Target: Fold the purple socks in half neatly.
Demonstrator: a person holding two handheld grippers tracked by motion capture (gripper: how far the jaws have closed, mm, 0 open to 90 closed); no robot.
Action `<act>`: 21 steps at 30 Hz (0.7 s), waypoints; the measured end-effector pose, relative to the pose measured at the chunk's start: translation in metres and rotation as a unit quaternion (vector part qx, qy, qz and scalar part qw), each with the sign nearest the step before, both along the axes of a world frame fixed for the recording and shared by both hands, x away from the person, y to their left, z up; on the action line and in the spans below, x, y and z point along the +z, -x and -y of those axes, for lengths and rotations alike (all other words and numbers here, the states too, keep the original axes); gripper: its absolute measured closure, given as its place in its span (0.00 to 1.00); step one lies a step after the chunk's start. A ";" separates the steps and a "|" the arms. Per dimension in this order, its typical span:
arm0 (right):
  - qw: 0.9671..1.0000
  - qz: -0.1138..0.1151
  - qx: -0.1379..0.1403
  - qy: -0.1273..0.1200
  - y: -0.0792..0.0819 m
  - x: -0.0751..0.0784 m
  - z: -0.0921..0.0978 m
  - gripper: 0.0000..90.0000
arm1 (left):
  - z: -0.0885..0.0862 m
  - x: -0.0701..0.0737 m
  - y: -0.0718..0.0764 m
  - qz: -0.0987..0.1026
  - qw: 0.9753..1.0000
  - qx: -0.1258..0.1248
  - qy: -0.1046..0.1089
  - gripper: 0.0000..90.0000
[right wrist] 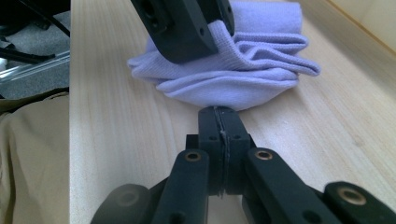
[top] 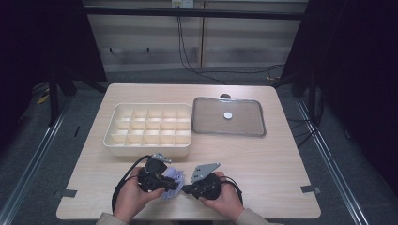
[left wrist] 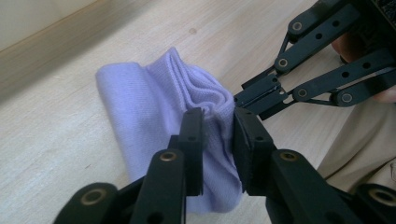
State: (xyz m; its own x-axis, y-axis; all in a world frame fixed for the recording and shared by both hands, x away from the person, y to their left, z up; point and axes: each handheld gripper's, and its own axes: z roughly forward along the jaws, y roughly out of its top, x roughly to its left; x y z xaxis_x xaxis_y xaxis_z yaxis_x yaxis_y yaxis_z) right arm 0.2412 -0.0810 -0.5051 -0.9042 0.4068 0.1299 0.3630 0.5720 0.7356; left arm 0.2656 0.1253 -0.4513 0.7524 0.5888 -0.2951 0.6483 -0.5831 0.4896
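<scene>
Your left tool point(left wrist: 218, 122) clamps the folded lilac cloth point(left wrist: 154, 98) on the near surface point(top: 263, 159); your right tool point(right wrist: 219, 121), jaws together, touches its edge. Folding seems underway; the compartment box point(top: 150, 126) awaits.

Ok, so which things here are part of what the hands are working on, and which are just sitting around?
In the job:
- lilac folded cloth, pinched between the left gripper jaws
- right gripper, jaws shut, tips against the cloth's edge

Lying about:
- divided cream organiser box, compartments look empty
- clear lid beside it, flat on the table
</scene>
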 end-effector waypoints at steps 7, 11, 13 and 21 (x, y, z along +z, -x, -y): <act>1.000 0.000 0.001 -0.002 -0.001 0.000 0.000 0.99 | -0.004 0.006 0.000 0.007 1.000 0.003 0.000 0.77; 1.000 0.000 0.001 -0.003 -0.001 -0.001 0.000 0.99 | -0.005 0.009 0.000 0.005 1.000 -0.001 0.000 0.76; 1.000 0.000 0.001 -0.003 -0.001 -0.001 0.000 0.99 | -0.007 0.010 -0.001 0.005 1.000 0.001 0.003 0.76; 1.000 -0.001 0.000 -0.004 -0.001 -0.001 0.000 0.99 | -0.013 0.016 -0.004 0.009 1.000 0.006 0.009 0.75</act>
